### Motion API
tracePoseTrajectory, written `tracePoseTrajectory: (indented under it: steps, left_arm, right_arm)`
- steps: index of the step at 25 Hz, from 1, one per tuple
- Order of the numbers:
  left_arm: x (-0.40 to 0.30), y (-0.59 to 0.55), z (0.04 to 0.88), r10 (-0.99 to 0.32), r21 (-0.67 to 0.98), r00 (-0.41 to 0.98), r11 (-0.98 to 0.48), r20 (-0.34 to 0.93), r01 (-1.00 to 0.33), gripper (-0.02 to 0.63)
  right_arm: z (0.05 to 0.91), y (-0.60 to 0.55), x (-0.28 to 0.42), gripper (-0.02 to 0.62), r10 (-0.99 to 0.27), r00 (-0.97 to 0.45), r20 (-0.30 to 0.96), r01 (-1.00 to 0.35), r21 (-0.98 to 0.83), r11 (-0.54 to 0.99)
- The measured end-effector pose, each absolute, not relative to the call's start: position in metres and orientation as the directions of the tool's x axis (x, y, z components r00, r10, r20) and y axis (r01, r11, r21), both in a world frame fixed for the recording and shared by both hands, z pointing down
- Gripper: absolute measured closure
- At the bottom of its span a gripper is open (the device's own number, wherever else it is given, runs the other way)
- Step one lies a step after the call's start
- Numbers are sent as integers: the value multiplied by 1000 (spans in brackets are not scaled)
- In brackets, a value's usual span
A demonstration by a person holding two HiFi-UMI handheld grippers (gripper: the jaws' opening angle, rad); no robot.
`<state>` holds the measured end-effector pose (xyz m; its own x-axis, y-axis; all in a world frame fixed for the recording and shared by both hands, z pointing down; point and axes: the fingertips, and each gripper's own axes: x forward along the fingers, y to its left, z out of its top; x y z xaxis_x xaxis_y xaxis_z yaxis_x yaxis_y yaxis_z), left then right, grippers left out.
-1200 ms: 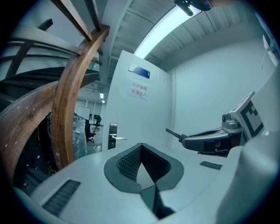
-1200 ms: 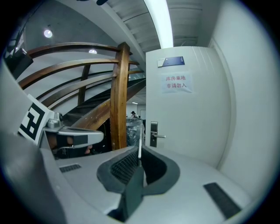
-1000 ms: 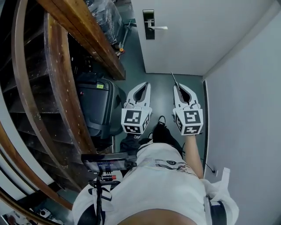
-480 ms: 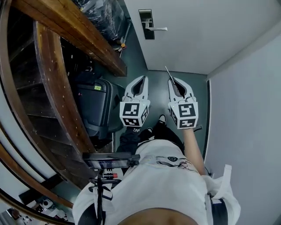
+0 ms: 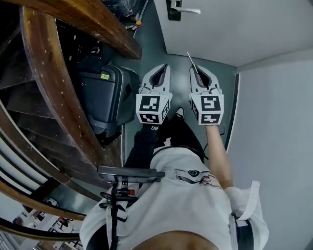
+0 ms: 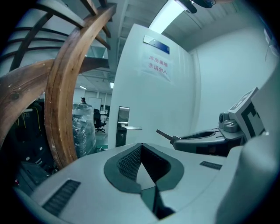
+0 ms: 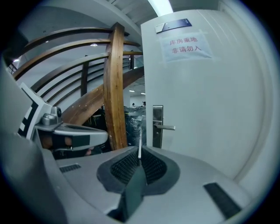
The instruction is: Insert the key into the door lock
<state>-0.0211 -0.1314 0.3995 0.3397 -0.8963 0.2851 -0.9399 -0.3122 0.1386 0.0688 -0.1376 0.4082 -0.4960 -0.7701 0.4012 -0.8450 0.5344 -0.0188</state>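
The door lock [image 5: 174, 9], a dark plate with a silver lever handle [image 5: 190, 10], sits on the white door [image 5: 244, 29] at the top of the head view. My right gripper [image 5: 199, 69] is shut on a thin key [image 5: 191, 60] whose blade points toward the door, still well short of the lock. In the right gripper view the key [image 7: 139, 151] stands up between the pads, with the lock [image 7: 157, 126] ahead and slightly to its right. My left gripper [image 5: 163, 68] is shut with nothing in it, level with the right one. From the left gripper view the lock [image 6: 123, 126] is ahead.
A curved wooden stair rail [image 5: 58, 83] and beam [image 5: 107, 29] crowd the left side. A dark suitcase [image 5: 100, 97] stands under them. A pale wall [image 5: 274, 127] closes the right. Between them runs a narrow grey floor strip [image 5: 178, 83].
Both grippers have moved forward toward the door, and the lock has slid up to the top edge of the head view. The key stays gripped in the right gripper.
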Motion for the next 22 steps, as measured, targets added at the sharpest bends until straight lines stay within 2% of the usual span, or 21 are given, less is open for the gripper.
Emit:
tracePoseTrajectory:
  steps: [9,13,16,19,22]
  left_arm:
    - [-63,-163,445,-877,188,353,-305,326,-933,604]
    - [-84,-164,462,-869,209,353,-295,347,-932,604]
    - [-96,-166,475,-862,222,356,-291,361,-931,604]
    - [-104,-169,486,-854,234,362,-291,373,-928,604]
    - [-108,-170,497,-844,246,376,-299,383,-922,604]
  right_arm:
    - [455,-207,30,569,-800,-388,458,-827,210,521]
    - [468,-224,12,569,-789,-398,469,-832,177,525]
    - [481,-239,5,569,-768,-432,472,-856,53,514]
    - [492,-258,-3,569,-739,-520,428,-853,-220,473]
    - [502,-278,-11,569,-721,-599,350,-776,-477,413]
